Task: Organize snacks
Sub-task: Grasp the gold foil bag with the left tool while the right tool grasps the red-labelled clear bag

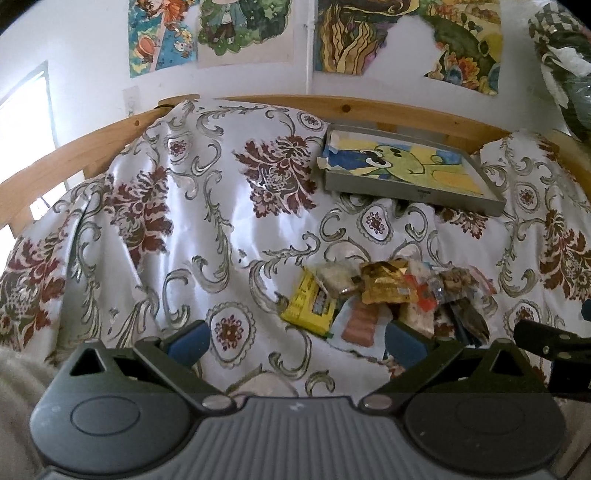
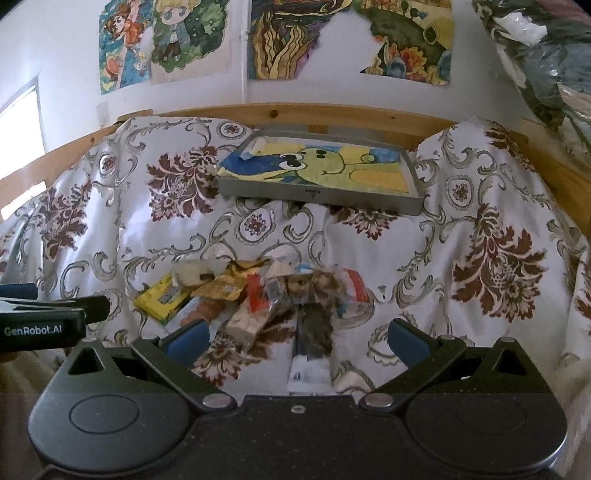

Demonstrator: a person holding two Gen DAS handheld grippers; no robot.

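A heap of wrapped snacks (image 1: 391, 295) (image 2: 266, 299) lies on a floral bedspread. It includes a yellow packet (image 1: 310, 304) (image 2: 160, 297), a gold wrapper (image 1: 388, 282) (image 2: 225, 284), a pink bar (image 1: 360, 325) and a dark packet (image 2: 314, 328). Behind the heap a grey tray (image 1: 413, 194) (image 2: 317, 195) lined with a cartoon drawing rests on the cloth. My left gripper (image 1: 297, 341) is open, low before the heap's left side, its right finger near the pink bar. Over the heap's near edge my right gripper (image 2: 297, 341) stands open, holding nothing.
The bedspread (image 1: 184, 240) (image 2: 480, 229) covers a bed with a wooden rail (image 1: 369, 109) (image 2: 295, 110) at the back. Posters hang on the wall (image 1: 406, 33) (image 2: 332, 37). Bundled fabric and plastic (image 2: 543, 62) hang at the upper right. Each gripper shows at the edge of the other's view.
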